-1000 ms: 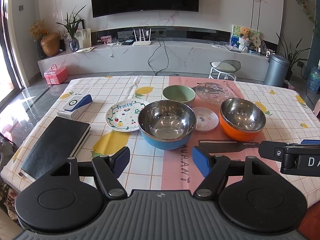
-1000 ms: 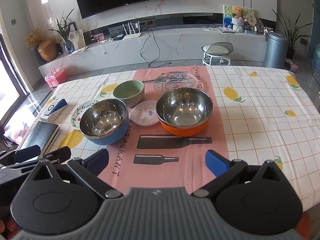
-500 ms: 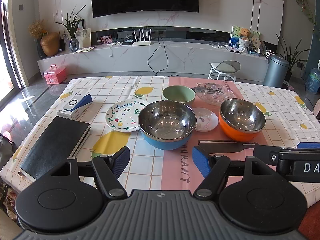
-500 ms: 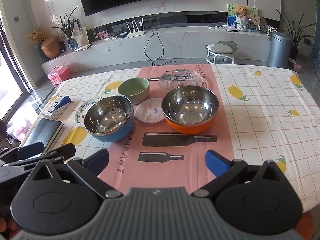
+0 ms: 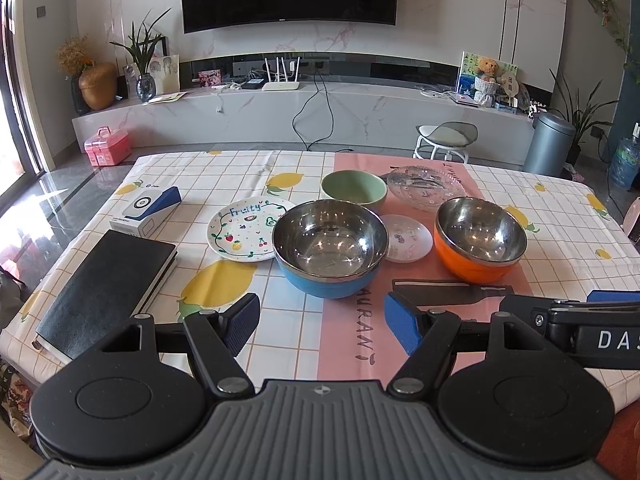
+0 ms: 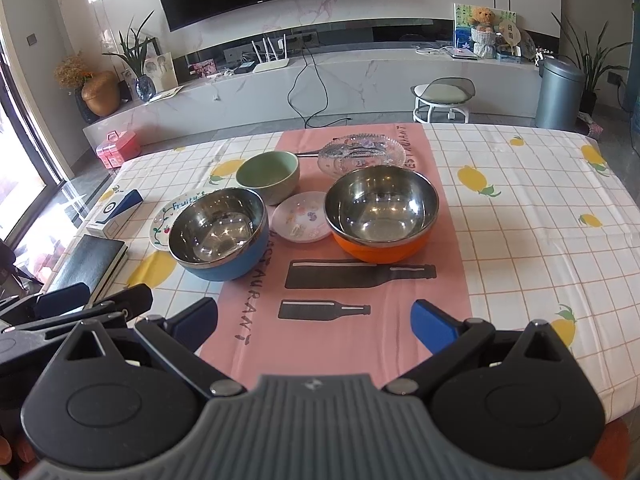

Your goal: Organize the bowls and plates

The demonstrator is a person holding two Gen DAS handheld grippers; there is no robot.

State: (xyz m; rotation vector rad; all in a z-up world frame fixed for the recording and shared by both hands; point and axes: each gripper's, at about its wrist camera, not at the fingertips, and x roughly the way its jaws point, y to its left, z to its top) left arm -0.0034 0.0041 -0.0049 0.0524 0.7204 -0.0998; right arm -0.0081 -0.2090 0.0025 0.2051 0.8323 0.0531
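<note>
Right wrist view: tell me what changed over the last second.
The right gripper moved forward toward the dishes, so the orange bowl and blue bowl look nearer. Its jaws stayed open and empty. The left gripper barely moved, open too. No dish on the table shifted.

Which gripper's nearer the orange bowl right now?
Right. The right gripper sits open just short of the orange bowl, facing it. The left gripper, also open, faces the blue bowl, off to the orange bowl's left.
</note>
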